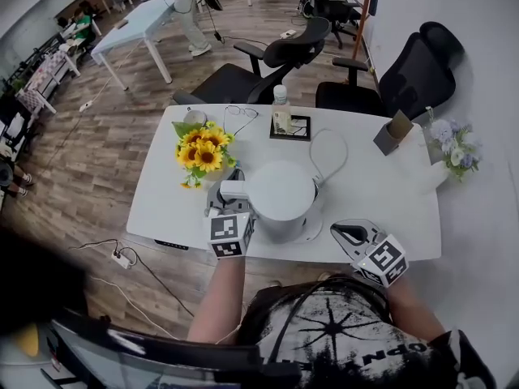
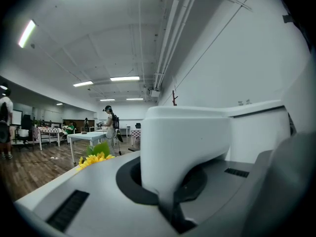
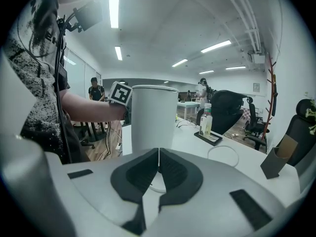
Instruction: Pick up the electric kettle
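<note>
The white electric kettle stands at the near middle of the white table. My left gripper is at the kettle's left side and is shut on its white handle, which fills the space between the jaws in the left gripper view. The kettle body rises just right of the handle. My right gripper hovers at the table's near edge, right of the kettle, shut with nothing in it. In the right gripper view the kettle stands straight ahead, a short way off.
A vase of sunflowers stands left of the kettle. Behind it are a bottle on a dark tray and a looped white cable. A cardboard box and pale flowers sit at the right. Office chairs line the far edge.
</note>
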`<state>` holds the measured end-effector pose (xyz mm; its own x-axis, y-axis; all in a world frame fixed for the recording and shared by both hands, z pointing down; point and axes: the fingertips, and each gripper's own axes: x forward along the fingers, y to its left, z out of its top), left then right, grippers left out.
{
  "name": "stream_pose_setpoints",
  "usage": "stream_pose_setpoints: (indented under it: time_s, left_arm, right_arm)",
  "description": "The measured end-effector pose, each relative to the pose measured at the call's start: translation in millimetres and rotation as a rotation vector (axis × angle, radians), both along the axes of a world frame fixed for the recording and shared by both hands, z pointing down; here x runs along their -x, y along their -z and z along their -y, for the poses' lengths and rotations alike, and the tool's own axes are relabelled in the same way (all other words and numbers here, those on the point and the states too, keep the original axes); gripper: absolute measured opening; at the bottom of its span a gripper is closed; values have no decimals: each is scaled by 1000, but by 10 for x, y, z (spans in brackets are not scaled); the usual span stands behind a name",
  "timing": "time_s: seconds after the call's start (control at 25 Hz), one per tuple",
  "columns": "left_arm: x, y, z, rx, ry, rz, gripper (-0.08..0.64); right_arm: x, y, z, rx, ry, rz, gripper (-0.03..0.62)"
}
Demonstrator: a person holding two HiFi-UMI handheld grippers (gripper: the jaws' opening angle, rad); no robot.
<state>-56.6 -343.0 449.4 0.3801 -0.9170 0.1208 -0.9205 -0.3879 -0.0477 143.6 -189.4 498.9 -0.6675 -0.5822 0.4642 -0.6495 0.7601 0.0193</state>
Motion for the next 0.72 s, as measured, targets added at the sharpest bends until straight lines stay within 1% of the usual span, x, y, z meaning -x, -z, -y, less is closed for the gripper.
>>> stream_pose_setpoints:
  time_s: [0.28, 0.72]
  left_arm:
    - [416, -44, -98, 12, 50, 10, 9]
    - [978, -208, -131, 34, 112, 18, 9]
  right_arm:
    - [265, 11, -28, -5, 28, 1, 23]
    - [615, -40, -55, -15, 73, -35, 23]
